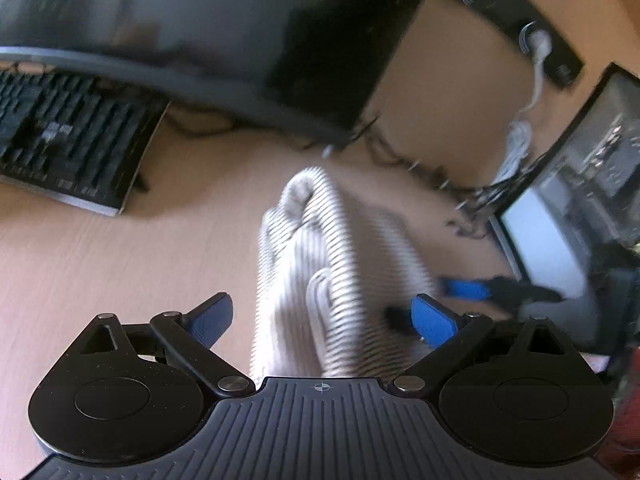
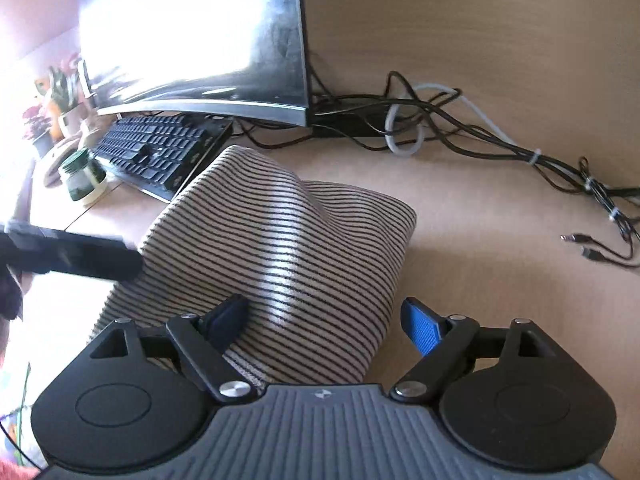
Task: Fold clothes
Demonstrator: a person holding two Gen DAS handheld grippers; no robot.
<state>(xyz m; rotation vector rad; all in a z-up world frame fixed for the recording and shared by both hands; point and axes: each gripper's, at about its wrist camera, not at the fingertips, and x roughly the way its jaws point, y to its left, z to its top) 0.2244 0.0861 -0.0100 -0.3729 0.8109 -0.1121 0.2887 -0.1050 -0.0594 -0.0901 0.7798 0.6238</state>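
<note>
Blue-padded fingers of the right tool (image 2: 324, 320) stand wide apart just over the near end of the striped garment (image 2: 280, 248), gripping nothing; its left finger sits over the cloth and its right finger hangs over bare worktop (image 2: 480, 208) just past the cloth's right edge. The garment is a folded bundle, pale with thin dark stripes. In the right wrist view its long axis runs from the tool forward and slightly left, toward the keyboard (image 2: 160, 152); the stripes cross that axis. A ridge rises in the far half of the cloth, and the far right corner lies flat on the worktop.

The left tool (image 1: 324, 320) is also spread open and holds nothing. In its blurred view the garment (image 1: 316, 272) lies between and ahead of its fingers, running away from the tool toward the monitor (image 1: 200, 32), with rounded folds at the far end. The right tool (image 1: 468, 290) shows ahead and to the right, beside the cloth.

Left of the right tool, beyond the garment, a pale jar (image 2: 82, 178) with a dark green lid stands near the keyboard; its contents cannot be told. Cables (image 2: 460, 128) trail ahead and to the right.
</note>
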